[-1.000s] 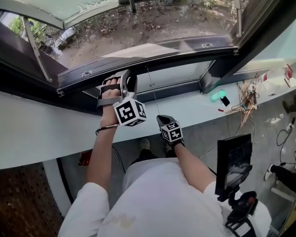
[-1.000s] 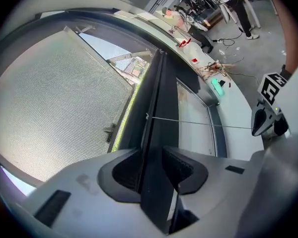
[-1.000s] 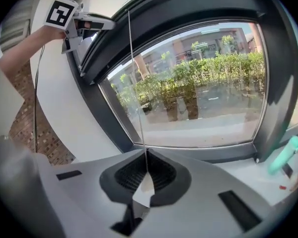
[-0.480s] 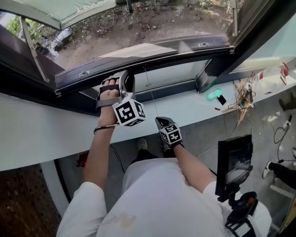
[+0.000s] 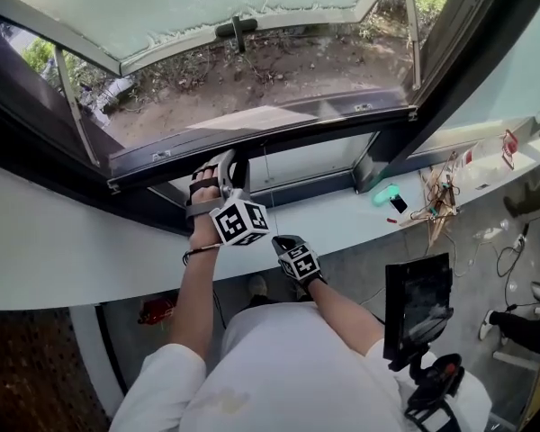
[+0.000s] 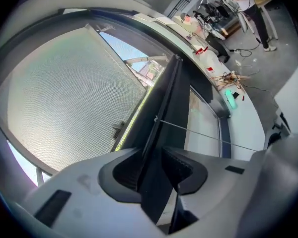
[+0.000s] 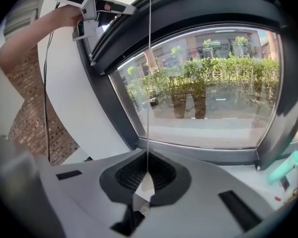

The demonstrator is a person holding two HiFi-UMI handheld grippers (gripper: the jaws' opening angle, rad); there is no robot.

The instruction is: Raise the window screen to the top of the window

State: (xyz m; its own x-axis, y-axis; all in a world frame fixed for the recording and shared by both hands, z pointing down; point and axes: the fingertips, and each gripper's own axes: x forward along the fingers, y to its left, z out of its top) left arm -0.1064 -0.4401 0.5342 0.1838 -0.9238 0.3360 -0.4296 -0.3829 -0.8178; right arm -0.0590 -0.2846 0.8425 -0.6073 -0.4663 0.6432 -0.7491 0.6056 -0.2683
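The screen's dark bottom bar (image 5: 288, 126) lies along the foot of the open window. My left gripper (image 5: 223, 162) reaches up to it. In the left gripper view the bar (image 6: 164, 98) runs between the pads of the left gripper (image 6: 154, 165), which have just been closing a little and now press on it. A thin pull cord (image 5: 268, 183) hangs from the bar down to my right gripper (image 5: 284, 240). In the right gripper view the right gripper (image 7: 146, 175) is shut on the cord (image 7: 149, 83), and the left gripper (image 7: 97, 14) shows at the upper left. I cannot make out the mesh.
The window's pane (image 5: 180, 3) is swung outward overhead, its handle (image 5: 237, 27) near the middle. A fixed lower pane (image 5: 319, 156) sits below the bar, above a white sill (image 5: 81, 241). A teal object (image 5: 384, 194), tangled wires (image 5: 436, 196) and a screen on a stand (image 5: 418, 309) are at right.
The head view has tilted up, so more of the open pane shows. Both grippers keep their places, left at the bar and right on the cord; the left wrist has rolled slightly.
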